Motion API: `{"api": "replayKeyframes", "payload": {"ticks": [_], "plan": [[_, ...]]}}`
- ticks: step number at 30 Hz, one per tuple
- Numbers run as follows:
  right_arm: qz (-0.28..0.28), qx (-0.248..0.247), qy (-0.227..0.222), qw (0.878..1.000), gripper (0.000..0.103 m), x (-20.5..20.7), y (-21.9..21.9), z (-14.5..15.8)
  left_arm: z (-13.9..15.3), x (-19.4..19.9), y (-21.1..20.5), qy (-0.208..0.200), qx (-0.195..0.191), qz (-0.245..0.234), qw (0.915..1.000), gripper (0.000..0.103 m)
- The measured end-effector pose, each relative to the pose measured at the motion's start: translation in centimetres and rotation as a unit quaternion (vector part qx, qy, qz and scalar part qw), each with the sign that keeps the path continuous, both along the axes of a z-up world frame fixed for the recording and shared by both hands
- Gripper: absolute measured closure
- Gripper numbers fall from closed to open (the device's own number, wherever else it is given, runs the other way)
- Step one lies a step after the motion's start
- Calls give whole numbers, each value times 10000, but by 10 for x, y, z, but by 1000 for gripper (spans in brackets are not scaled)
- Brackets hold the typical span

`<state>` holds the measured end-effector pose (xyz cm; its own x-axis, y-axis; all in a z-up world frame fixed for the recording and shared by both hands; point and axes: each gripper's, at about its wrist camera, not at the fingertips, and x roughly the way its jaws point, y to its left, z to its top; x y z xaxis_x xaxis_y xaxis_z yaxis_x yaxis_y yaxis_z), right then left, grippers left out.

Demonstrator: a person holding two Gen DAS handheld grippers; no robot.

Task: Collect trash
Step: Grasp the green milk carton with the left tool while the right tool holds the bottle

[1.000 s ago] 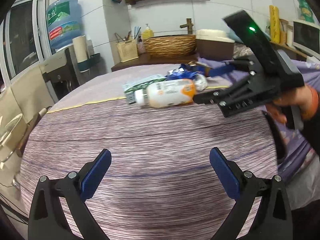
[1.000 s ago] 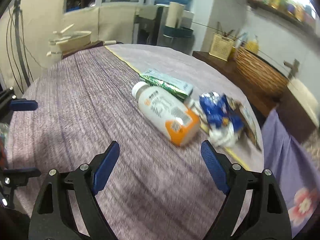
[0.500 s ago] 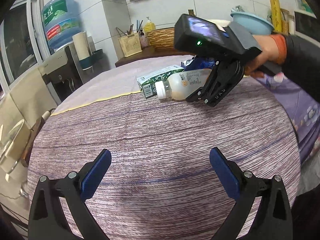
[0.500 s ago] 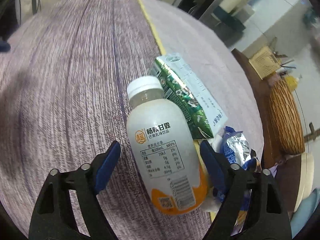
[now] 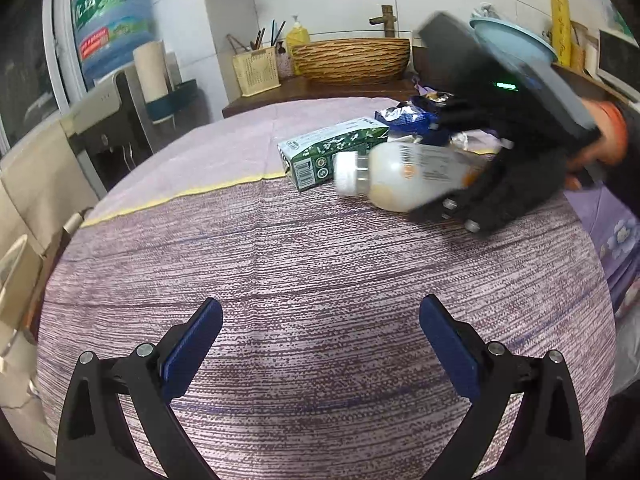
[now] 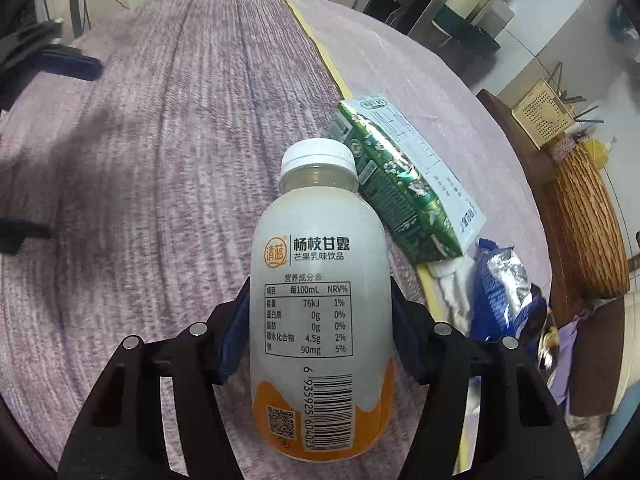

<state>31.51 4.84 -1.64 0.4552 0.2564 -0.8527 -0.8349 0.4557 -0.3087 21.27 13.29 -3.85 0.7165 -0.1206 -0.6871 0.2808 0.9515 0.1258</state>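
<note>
The plastic bottle [image 6: 320, 304] lies on its side on the round bench [image 6: 168, 128], white cap pointing away from the right gripper [image 6: 320, 320], whose blue-padded fingers [image 6: 234, 336] have just been closing and now press against both flanks of the bottle's body. Its label reads 清蓝, 杨枝甘露 and 芒果乳味饮品, above a nutrition table headed 营养成分表 listing 76kJ, 4.5g and 90mg, with a barcode beginning 6 935925 and a QR code on the orange band at the base; none of this can be read in the left wrist view, where the bottle [image 5: 404, 178] is blurred. Touching the bottle's shoulder is a green and white drink carton [image 6: 404, 184], also lying flat, its small print too fine to read. Just beyond it sits a crumpled blue and silver wrapper [image 6: 504, 288] beside some white crumpled stuff. The left wrist view shows what the right cannot: the right gripper [image 5: 460, 200] from outside, its black body with a green light, held by a hand [image 5: 600, 148] in an orange cuff. The left gripper [image 5: 320, 344] hangs well apart from the trash over the bare striped purple cloth, its fingers [image 5: 192, 344] spread wide with nothing between them. Behind the bench, that view shows a blue water jug [image 5: 112, 20] with a green label, a woven basket [image 5: 352, 60] and a yellow pump bottle [image 5: 298, 34].
</note>
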Motion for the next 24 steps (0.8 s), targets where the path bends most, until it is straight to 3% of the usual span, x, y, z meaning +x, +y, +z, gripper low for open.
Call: {"api": "replayKeyframes", "payload": {"ticks": [8,14,19,24], "plan": [[-452,1085,78,9930,41,-52,-48,15,4,25,-11,-25,183,-198,9996,6],[-856,1568,176,9837,41,-79,-84,16,12,70,-34,-158,839,-742,9936,5],[-1040,1833,203,9773,41,-96,-106,17,23,123,-45,-18,1077,-1433,9838,5],[-1248,1968,301,9720,41,-103,-123,11,12,162,-62,412,1656,-1990,9650,5]]}}
